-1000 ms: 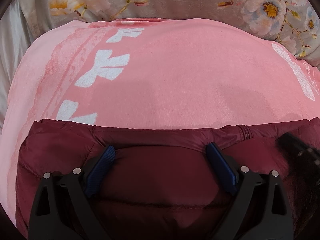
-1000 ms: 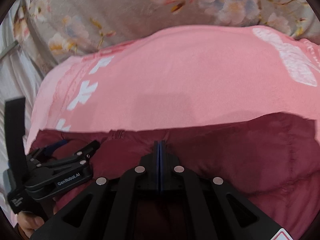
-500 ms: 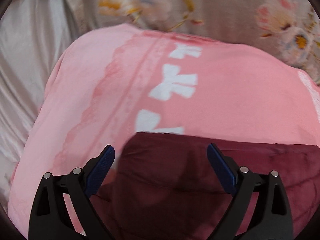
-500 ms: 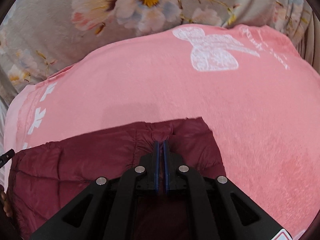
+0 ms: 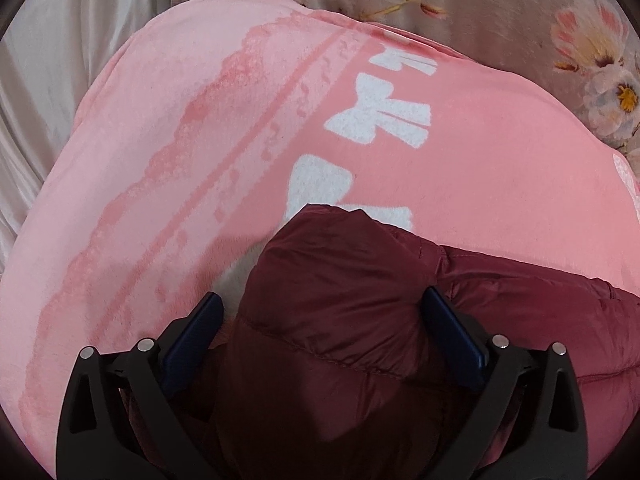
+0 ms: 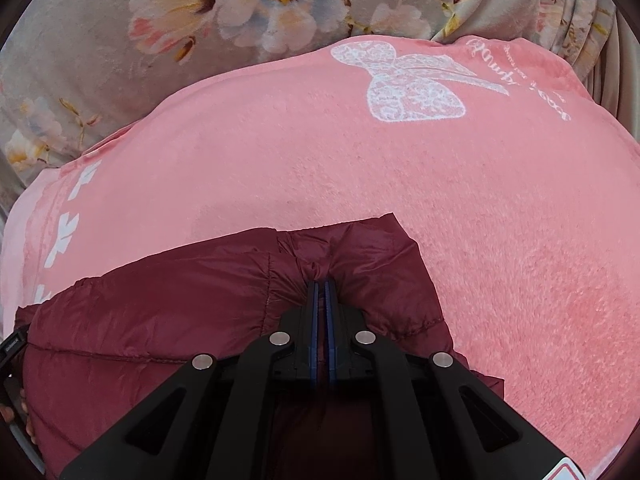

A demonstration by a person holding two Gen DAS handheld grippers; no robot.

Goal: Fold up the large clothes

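Quilted maroon jacket (image 6: 168,312), plush pink blanket (image 6: 400,184)

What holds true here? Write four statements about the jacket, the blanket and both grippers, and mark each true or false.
1. The right gripper is shut on the maroon jacket. True.
2. The left gripper is clamped shut. False: it stands wide open. Its jaws have just been opening, and a corner of the jacket lies between them, not pinched.
3. The jacket lies on a pink blanket. True.
4. The bows printed on the blanket are blue. False: each bow is white.
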